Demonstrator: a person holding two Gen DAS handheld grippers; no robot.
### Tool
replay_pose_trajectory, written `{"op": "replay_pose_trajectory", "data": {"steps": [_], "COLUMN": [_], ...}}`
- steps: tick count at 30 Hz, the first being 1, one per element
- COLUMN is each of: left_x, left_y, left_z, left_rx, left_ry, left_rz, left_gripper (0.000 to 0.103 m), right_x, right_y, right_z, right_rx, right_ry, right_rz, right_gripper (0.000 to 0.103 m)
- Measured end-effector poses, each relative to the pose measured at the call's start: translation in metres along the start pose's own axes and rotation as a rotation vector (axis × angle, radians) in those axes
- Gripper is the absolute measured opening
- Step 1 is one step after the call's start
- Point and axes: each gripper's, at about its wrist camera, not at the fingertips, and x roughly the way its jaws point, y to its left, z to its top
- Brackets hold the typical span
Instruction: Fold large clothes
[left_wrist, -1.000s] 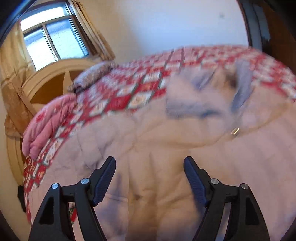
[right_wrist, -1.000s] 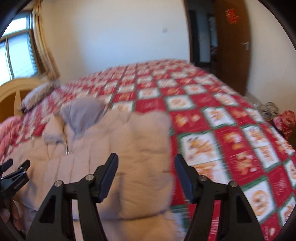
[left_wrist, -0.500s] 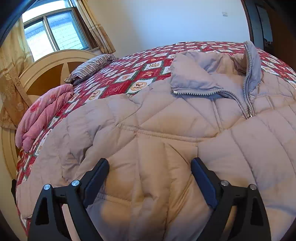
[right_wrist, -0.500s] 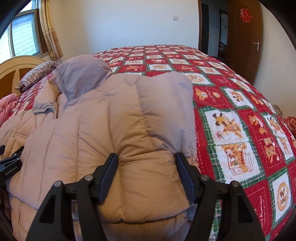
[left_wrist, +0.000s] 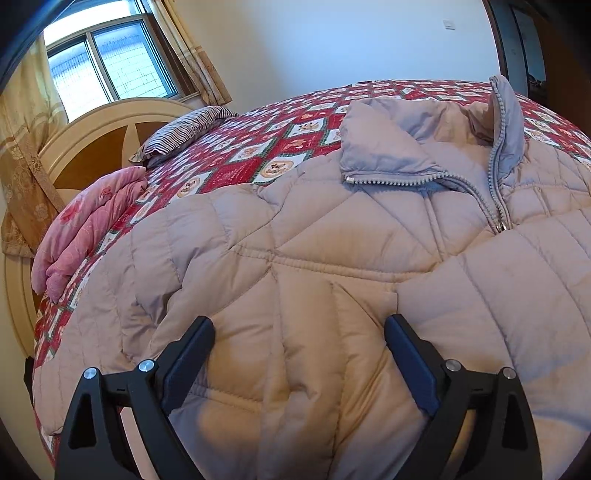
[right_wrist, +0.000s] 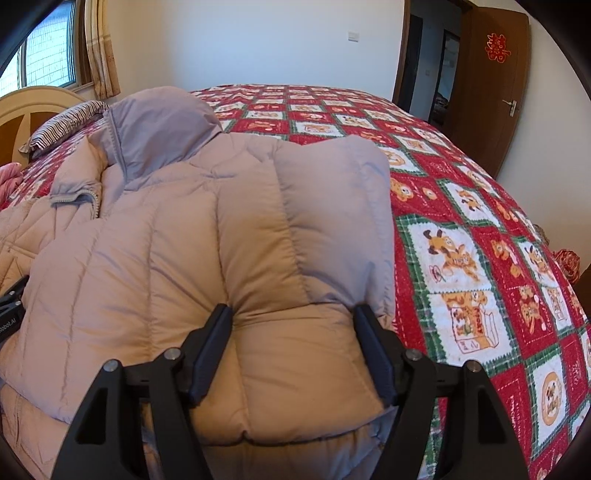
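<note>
A large beige quilted puffer jacket (left_wrist: 332, 240) with a grey collar and a half-open zipper lies on the bed. In the right wrist view the jacket (right_wrist: 221, 240) has a sleeve folded over its front. My left gripper (left_wrist: 299, 332) is open, its jaws spread over the jacket's near edge with padded fabric between them. My right gripper (right_wrist: 293, 314) is open too, its jaws either side of the end of the folded sleeve (right_wrist: 306, 369). Neither pair of jaws is closed on the fabric. The left gripper's tip shows at the left edge of the right wrist view (right_wrist: 11, 306).
The bed has a red patchwork quilt (right_wrist: 461, 206). A striped pillow (left_wrist: 184, 133) and a folded pink blanket (left_wrist: 85, 229) lie by the wooden headboard (left_wrist: 103, 133). A window (left_wrist: 110, 70) is behind it. A brown door (right_wrist: 495, 88) stands at the right.
Both grippers have come down and closer to the jacket; they were above it a second ago, and now its padding sits between their open jaws. The jacket looks unmoved over the last half second.
</note>
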Motion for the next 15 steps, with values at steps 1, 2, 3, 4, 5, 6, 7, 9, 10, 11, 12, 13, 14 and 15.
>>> {"op": "replay_pose_trajectory", "data": {"steps": [1,2,3,4,5,6,7,9,10,11,12,13,14,15], "left_x": [0.0004,0.0006,0.0006,0.0005,0.0005,0.0005,0.0005,0.0006,0.0007,0.0007,0.0008,0.0012,0.0009,0.0011], "left_y": [0.0000,0.0007,0.0002,0.0001,0.0006,0.0006,0.0007,0.0005,0.0005,0.0005,0.0007,0.0003,0.0009,0.0008], "left_z": [-0.0001,-0.0003,-0.0005,-0.0007,-0.0003,-0.0003,-0.0002,-0.0003,-0.0004,-0.0003,-0.0005,-0.0007,-0.0007,-0.0009], "left_rx": [-0.003,-0.003,-0.004,-0.004,-0.003,-0.003,-0.003,-0.003,-0.003,-0.003,-0.004,-0.004,-0.004,-0.005], "left_ry": [0.002,0.002,0.002,0.002,0.002,0.002,0.002,0.003,0.003,0.003,0.003,0.003,0.003,0.003], "left_rz": [-0.003,-0.004,-0.004,-0.004,-0.004,-0.004,-0.004,-0.004,-0.004,-0.004,-0.005,-0.004,-0.004,-0.005], "left_gripper": [0.094,0.094,0.095,0.095,0.095,0.095,0.095,0.095,0.095,0.095,0.095,0.095,0.095,0.095], "right_x": [0.0000,0.0000,-0.0001,-0.0001,0.0002,0.0005,0.0008,0.0010,0.0012,0.0012,0.0014,0.0015,0.0018,0.0018], "right_y": [0.0001,0.0004,0.0009,0.0015,0.0023,0.0031,0.0037,0.0041,0.0041,0.0045,0.0045,0.0050,0.0053,0.0055], "right_z": [-0.0001,-0.0003,-0.0004,-0.0004,-0.0002,-0.0003,-0.0003,-0.0004,-0.0006,-0.0009,-0.0007,-0.0008,-0.0010,-0.0012], "right_rx": [-0.002,-0.003,-0.005,-0.007,-0.011,-0.014,-0.017,-0.022,-0.023,-0.025,-0.027,-0.030,-0.032,-0.033], "right_ry": [0.000,0.001,0.001,0.002,0.002,0.003,0.004,0.005,0.006,0.006,0.006,0.007,0.006,0.006], "right_rz": [-0.002,-0.004,-0.006,-0.010,-0.014,-0.019,-0.023,-0.029,-0.030,-0.033,-0.035,-0.038,-0.041,-0.043], "right_gripper": [0.073,0.073,0.073,0.073,0.073,0.073,0.073,0.073,0.073,0.073,0.073,0.073,0.073,0.073]}}
